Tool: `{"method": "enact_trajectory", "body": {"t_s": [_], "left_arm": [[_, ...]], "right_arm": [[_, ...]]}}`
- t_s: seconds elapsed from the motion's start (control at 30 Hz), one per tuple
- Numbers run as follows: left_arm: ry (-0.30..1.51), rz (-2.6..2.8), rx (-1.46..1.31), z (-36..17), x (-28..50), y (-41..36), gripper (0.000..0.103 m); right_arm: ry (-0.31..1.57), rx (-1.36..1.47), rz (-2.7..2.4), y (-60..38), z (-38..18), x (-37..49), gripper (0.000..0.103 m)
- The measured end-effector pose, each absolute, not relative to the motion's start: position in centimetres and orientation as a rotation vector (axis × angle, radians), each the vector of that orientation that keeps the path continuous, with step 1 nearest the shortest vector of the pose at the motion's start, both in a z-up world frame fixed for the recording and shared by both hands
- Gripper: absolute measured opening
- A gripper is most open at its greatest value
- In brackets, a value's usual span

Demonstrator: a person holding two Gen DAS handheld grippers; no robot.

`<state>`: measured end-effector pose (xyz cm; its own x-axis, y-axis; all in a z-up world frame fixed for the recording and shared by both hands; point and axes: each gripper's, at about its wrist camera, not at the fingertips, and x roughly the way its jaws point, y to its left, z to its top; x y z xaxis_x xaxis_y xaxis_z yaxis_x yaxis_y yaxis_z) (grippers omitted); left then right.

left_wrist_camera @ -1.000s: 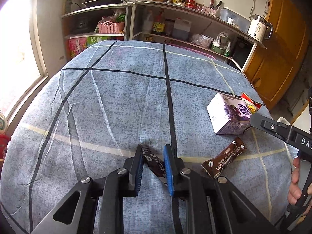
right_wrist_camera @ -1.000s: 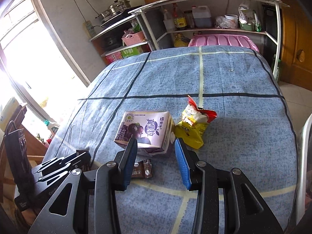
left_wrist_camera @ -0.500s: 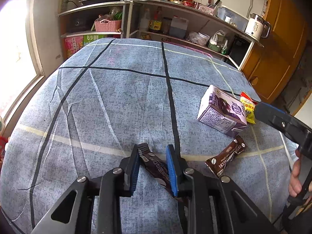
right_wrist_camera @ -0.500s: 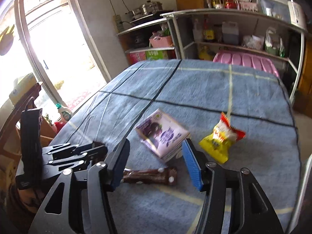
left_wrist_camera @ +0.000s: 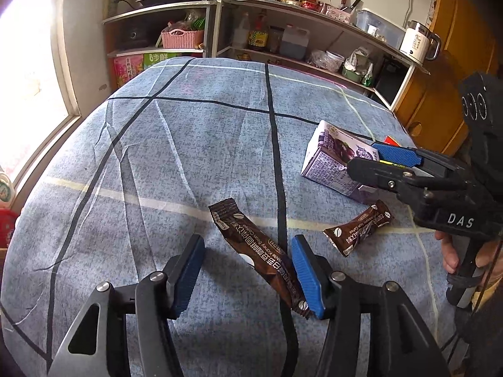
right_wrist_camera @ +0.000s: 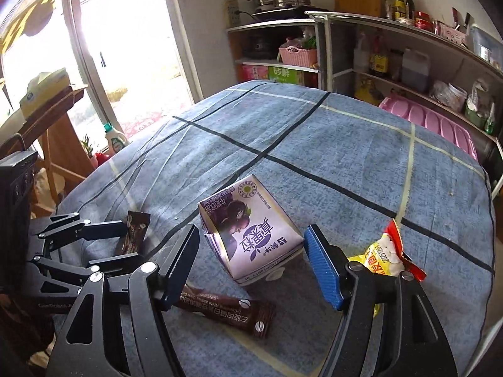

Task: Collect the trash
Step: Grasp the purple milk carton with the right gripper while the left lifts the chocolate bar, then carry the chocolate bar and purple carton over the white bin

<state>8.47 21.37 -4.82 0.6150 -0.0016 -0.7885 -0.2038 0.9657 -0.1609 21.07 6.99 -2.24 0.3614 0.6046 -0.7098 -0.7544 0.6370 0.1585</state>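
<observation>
On the blue checked tablecloth four pieces of trash lie loose, and no bin or bag shows in either view, so the collecting looks to be at an early stage with nothing visibly put away. The left gripper is spread wide, grasping nothing; a long brown coffee wrapper lies slantwise between its fingers, its near end just against the right-hand blue pad, though whether it touches is hard to tell. The right gripper is likewise released, its jaws standing apart on either side of the purple milk carton without pinching it. A second coffee wrapper lies on the cloth just below that gripper, and a yellow snack bag sits beside the carton, partly hidden behind the right finger. By my reading, all four items are left to pick up and carry off.
</observation>
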Motion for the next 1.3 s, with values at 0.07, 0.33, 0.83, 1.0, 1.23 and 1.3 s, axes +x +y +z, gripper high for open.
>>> {"method": "enact_trajectory", "body": {"t_s": [0.07,0.33,0.83,1.0,1.23,1.3], "left_arm": [[0.904,0.125,-0.28,-4.7,8.1,21.6,0.057],[0.901,0.138,-0.253,-4.8,8.3,21.2,0.057],[0.884,0.185,-0.246,-4.9,8.5,22.3,0.018],[0.867,0.182,-0.286,-5.0,8.1,23.1,0.012],[0.85,0.159,-0.271,-4.2,7.9,22.0,0.012],[0.843,0.144,-0.266,-3.7,7.9,21.4,0.012]], "right_arm": [[0.81,-0.268,0.883,7.7,-2.5,20.9,0.069],[0.792,-0.405,0.902,9.5,-3.7,20.4,0.07],[0.87,-0.253,0.885,9.0,-4.0,20.3,0.059],[0.852,-0.22,0.868,8.4,-3.2,19.8,0.058],[0.83,-0.141,0.866,6.7,-2.0,19.1,0.058],[0.82,-0.131,0.859,6.3,-1.7,18.7,0.058]]}}
